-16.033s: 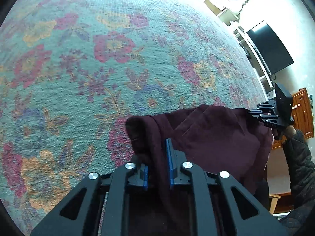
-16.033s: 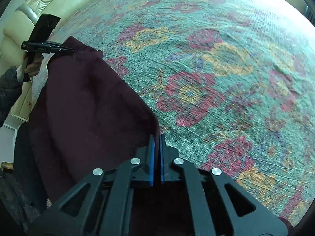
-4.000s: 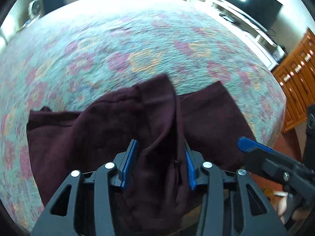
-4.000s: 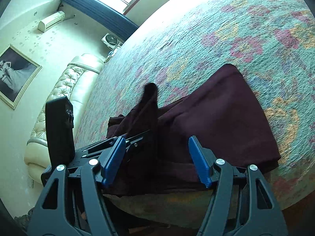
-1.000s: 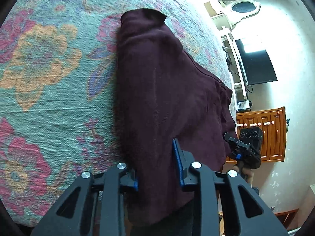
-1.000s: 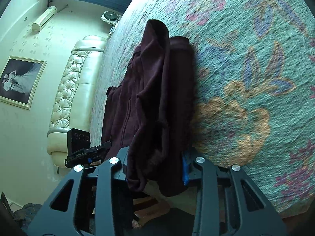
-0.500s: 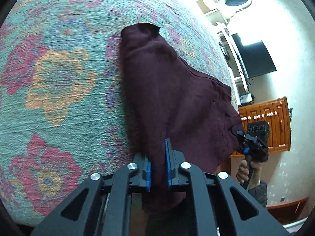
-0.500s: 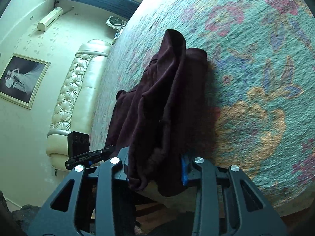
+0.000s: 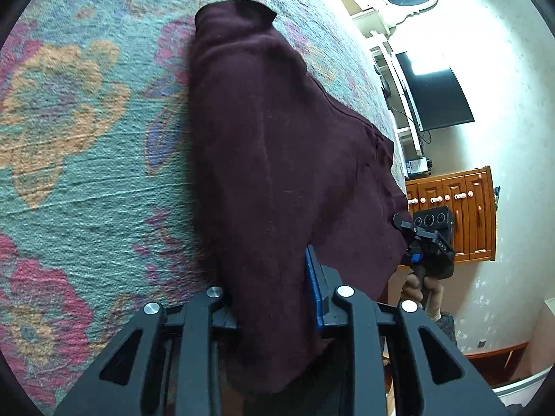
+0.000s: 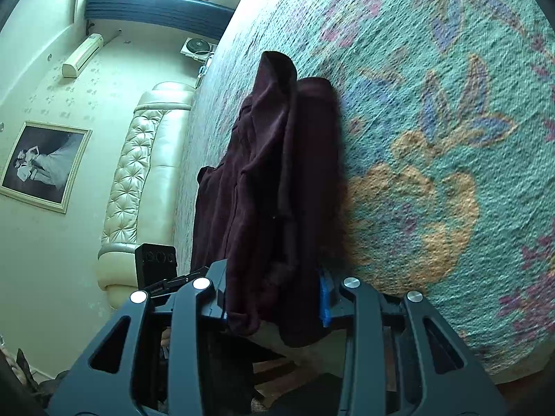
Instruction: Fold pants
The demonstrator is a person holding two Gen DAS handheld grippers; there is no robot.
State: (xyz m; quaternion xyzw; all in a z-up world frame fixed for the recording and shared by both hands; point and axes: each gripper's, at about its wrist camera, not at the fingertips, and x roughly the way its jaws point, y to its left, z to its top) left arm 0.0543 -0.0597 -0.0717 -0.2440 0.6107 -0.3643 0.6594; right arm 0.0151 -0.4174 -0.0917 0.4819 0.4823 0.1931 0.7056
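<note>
Maroon pants (image 9: 277, 159) laid folded lengthwise on floral bedspread (image 9: 86, 159), near edge overhanging bed. Left gripper (image 9: 270, 298) fingers, clamped half a second ago, now parted around fabric; right gripper (image 10: 274, 298) fingers likewise spread. Release judged complete; next fold pending.

The pants (image 9: 277, 159) are dark maroon, one plain colour with no print. The bedspread (image 9: 86, 173) under them is teal green with big flowers in orange, pink-red and some blue-violet leaves. The left tongs (image 9: 270, 291) and the right tongs (image 10: 274, 298) are black with bright blue pads and silver screws. The headboard (image 10: 138, 173) is cream, with a tufted diamond pattern. The cabinet (image 9: 464, 208) is orange-brown wood with pale knobs. The television (image 9: 433, 100) is black.
</note>
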